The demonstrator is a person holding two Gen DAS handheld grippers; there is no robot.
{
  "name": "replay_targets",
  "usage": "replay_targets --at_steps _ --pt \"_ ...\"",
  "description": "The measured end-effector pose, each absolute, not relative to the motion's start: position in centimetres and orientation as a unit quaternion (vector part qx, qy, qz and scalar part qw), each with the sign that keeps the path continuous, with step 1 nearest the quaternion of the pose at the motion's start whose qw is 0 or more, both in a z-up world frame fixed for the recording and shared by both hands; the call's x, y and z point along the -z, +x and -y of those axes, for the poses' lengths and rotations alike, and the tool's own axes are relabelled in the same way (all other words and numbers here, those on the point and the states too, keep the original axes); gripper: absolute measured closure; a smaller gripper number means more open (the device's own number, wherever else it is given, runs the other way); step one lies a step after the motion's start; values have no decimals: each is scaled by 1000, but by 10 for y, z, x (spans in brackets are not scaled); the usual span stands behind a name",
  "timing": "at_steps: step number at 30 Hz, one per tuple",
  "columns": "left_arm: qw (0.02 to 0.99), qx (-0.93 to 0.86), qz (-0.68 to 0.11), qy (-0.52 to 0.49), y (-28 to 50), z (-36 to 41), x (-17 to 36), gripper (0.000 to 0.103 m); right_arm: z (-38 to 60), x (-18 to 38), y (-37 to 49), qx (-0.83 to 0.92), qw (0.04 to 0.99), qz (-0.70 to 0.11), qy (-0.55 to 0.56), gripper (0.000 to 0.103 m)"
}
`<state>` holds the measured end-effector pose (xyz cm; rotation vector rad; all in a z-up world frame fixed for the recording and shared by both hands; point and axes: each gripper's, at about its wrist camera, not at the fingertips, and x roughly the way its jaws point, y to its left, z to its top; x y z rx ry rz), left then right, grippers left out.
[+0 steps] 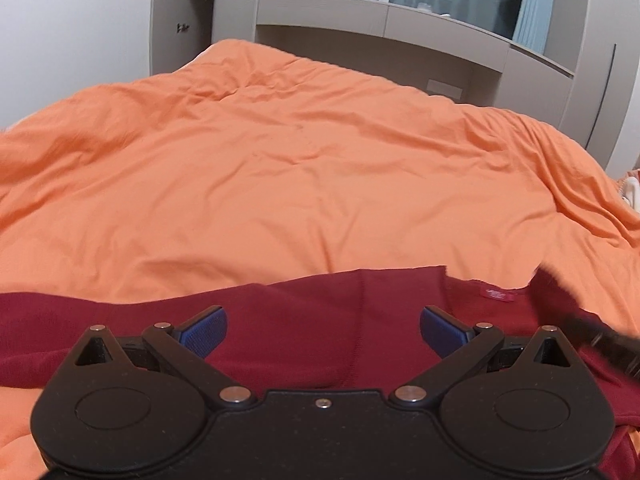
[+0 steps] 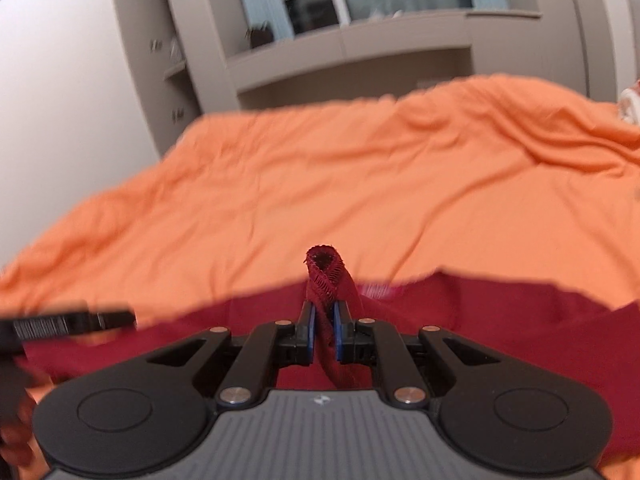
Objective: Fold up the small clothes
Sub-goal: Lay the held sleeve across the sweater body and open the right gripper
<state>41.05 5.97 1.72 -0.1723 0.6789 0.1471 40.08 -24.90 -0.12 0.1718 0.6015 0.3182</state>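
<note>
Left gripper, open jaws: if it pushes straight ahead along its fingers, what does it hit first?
Most likely the dark red garment: it lies spread right beyond the open left gripper, which tilts downward. Past its far edge comes only the orange bedcover. Depth is unclear in the fisheye view, so contact height is a guess.

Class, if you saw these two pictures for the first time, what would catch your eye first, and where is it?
The orange bedcover fills the middle of both views. A dark red garment lies across its near edge. The right gripper pinches a twisted bit of that garment, while the left gripper hangs open above it.

Dark red garment (image 1: 304, 332) spread on bed
</note>
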Motion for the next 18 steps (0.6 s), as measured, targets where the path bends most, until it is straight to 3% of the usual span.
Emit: replay_targets --at_steps 4,6,10,16,18 --pt "936 -70 -334 -81 414 -59 -8 1 225 27 393 -165 926 -334 61 91" --pt "935 -65 -339 -81 416 -56 -3 1 218 35 393 -172 920 -349 57 83" --pt "934 -45 -345 -83 421 -50 6 1 224 38 388 -186 912 -361 59 41" --pt "929 14 -361 -81 432 -24 25 1 281 21 373 -169 917 -353 74 8" --pt "924 34 -374 -76 441 -10 35 1 313 16 370 -136 924 -348 79 4"
